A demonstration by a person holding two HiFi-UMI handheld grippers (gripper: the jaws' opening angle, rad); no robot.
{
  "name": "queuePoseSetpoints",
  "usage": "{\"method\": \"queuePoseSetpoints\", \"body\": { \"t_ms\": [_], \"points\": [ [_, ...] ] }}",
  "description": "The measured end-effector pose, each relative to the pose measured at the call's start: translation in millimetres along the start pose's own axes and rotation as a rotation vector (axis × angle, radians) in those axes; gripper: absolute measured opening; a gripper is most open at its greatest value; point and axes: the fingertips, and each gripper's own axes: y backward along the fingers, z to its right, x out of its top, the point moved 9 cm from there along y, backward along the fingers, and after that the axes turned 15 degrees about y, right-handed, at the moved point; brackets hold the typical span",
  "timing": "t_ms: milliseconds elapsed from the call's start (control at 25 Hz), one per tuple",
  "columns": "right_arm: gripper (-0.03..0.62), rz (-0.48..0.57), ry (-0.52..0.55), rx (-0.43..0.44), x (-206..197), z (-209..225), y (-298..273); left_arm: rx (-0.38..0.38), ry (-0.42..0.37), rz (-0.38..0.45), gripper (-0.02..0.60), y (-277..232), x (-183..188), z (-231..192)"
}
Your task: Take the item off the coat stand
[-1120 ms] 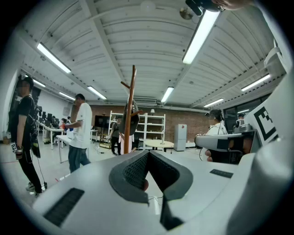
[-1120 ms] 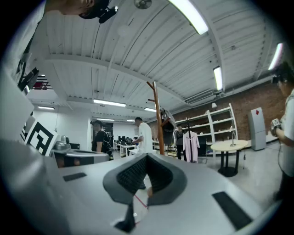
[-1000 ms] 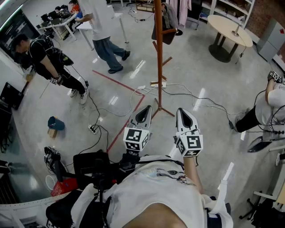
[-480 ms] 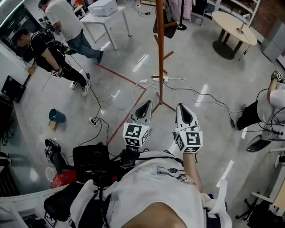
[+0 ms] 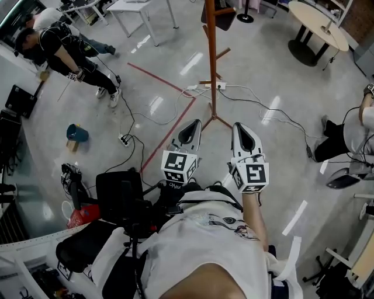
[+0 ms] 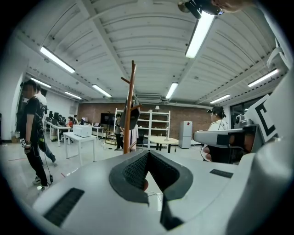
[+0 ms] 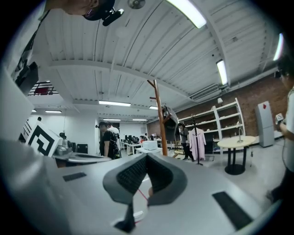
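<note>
A tall brown wooden coat stand (image 5: pixel 211 64) rises from the floor ahead of me, with a dark item (image 5: pixel 225 14) hanging from an upper peg at the top edge of the head view. In the left gripper view the stand (image 6: pixel 128 124) and its dark item (image 6: pixel 133 117) are some distance off; the right gripper view shows the stand (image 7: pixel 159 117) and the item (image 7: pixel 169 123) too. My left gripper (image 5: pixel 191 125) and right gripper (image 5: pixel 242 127) are held side by side at chest height, both shut and empty, short of the stand's base.
Cables (image 5: pixel 251 96) and a power strip (image 5: pixel 211 86) lie on the floor round the stand's feet, beside a red tape line (image 5: pixel 169 140). A person in black (image 5: pixel 58 49) stands at the left, another person (image 5: pixel 356 131) at the right. A round table (image 5: pixel 318 26) is far right.
The stand's base has drawn a little nearer to the grippers. The person in the white top has walked off at the upper left. Both grippers stay shut.
</note>
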Motion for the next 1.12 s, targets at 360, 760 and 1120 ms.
{"method": "queuePoseSetpoints", "body": {
  "t_ms": [360,760,1120],
  "points": [
    [0.005,-0.037,-0.012,0.061,-16,5,-18,0.039,0.021,-0.062,0.002,-6,-20,-8],
    [0.005,-0.012,0.019,0.022,-5,27,-94,-0.029,0.020,-0.031,0.002,-75,12,-45],
    [0.005,-0.010,-0.005,-0.053,5,48,-163,-0.103,-0.003,-0.022,0.002,-141,55,-79]
  ]
}}
